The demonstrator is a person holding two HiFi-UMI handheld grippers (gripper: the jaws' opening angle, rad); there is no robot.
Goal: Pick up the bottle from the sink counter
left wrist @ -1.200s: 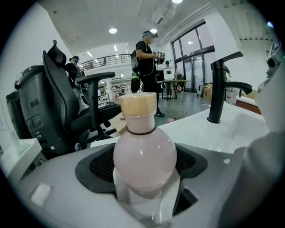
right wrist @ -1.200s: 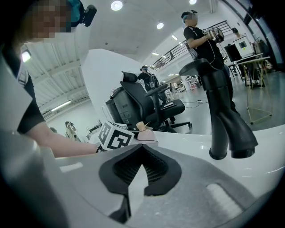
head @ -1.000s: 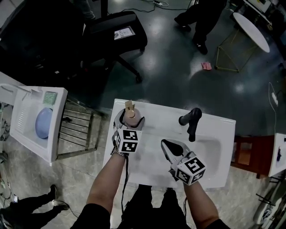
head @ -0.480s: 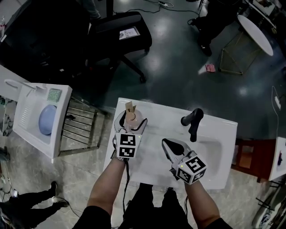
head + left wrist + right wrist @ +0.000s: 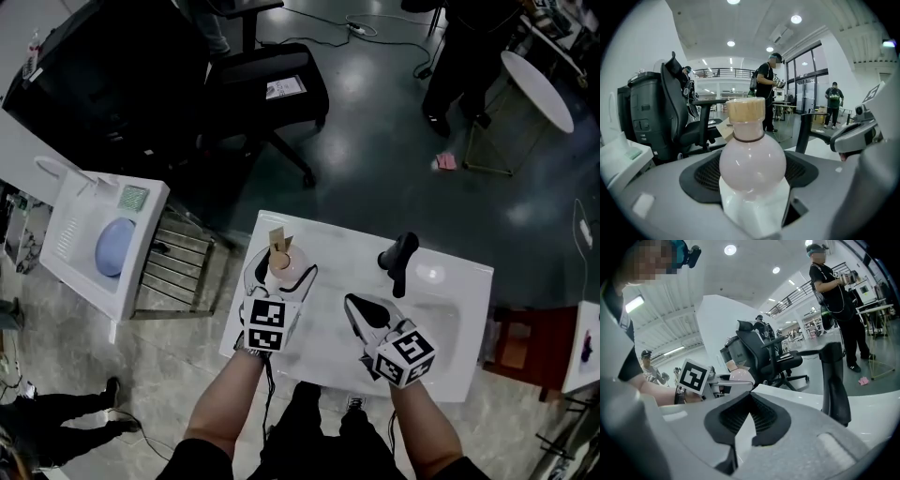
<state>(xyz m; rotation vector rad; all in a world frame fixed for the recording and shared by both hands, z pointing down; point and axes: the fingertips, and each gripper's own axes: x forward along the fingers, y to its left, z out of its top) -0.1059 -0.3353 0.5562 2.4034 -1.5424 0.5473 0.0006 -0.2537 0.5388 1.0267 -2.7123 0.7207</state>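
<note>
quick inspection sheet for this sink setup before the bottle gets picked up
surface: white sink counter with a black faucet by the basin.
job's things: bottle, pale pink with a wooden cap, upright near the counter's far left corner.
clutter: nothing seen on the counter.
grippers: left gripper open, jaws either side of the bottle; right gripper shut, holding nothing, over the counter.
cables: thin cable hanging from the left wrist; floor cable beyond the chair.
surroundings: office chair, second sink unit, metal rack, a person standing.
</note>
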